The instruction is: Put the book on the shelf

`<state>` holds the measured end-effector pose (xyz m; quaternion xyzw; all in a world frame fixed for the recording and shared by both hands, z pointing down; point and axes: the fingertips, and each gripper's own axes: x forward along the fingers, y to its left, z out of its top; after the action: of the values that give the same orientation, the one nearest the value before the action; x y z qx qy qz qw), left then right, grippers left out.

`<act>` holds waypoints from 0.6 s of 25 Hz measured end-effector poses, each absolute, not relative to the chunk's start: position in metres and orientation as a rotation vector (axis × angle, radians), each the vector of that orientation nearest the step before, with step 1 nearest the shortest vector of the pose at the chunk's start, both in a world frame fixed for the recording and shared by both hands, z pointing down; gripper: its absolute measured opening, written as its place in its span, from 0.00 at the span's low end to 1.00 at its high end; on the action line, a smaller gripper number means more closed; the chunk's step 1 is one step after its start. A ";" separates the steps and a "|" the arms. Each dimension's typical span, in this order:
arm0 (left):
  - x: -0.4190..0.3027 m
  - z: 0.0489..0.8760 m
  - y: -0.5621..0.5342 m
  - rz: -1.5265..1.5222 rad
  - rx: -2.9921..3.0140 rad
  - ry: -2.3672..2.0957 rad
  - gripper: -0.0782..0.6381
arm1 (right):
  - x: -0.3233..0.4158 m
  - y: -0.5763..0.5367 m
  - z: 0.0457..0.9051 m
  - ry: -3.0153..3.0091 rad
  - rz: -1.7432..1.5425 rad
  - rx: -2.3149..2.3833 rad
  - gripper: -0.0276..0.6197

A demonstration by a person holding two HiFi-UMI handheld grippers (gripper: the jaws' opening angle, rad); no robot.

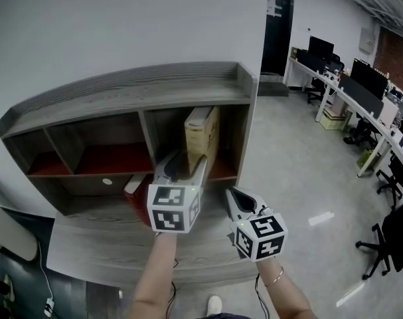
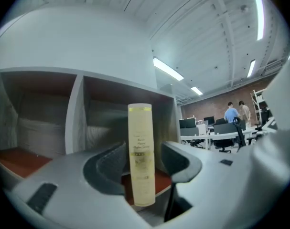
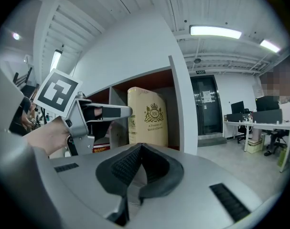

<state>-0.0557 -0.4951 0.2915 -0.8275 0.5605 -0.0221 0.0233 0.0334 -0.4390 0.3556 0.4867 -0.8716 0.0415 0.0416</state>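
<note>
Head view: a grey wooden shelf stands against a white wall, its top board raised at the rim and its upper row split by two dividers into three bays with red floors.
Book: a cream book stands upright in the right-hand bay, spine outward, close to the bay's front edge.
Left gripper: the left gripper points at the spine with its jaws apart, one on each side of the spine – a sliver of gap shows on the right, while contact on the left cannot be told.
Right gripper: the right gripper has its jaws pressed together on nothing, and is held lower and to the right, in front of the shelf.
Edges: the book's top sits just under the bay's ceiling.
Room: space shows between the book and the divider, and less toward the end wall – beyond it lies grey floor.
</note>
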 end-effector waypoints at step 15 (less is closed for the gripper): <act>-0.080 0.308 -0.431 -0.097 -2.585 1.728 0.19 | 0.015 -0.393 0.334 -2.736 0.076 1.520 0.06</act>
<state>-0.0799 -0.4309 0.3080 -0.8308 0.5554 -0.0312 0.0154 0.0148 -0.3933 0.3339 0.4855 -0.8739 0.0243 0.0053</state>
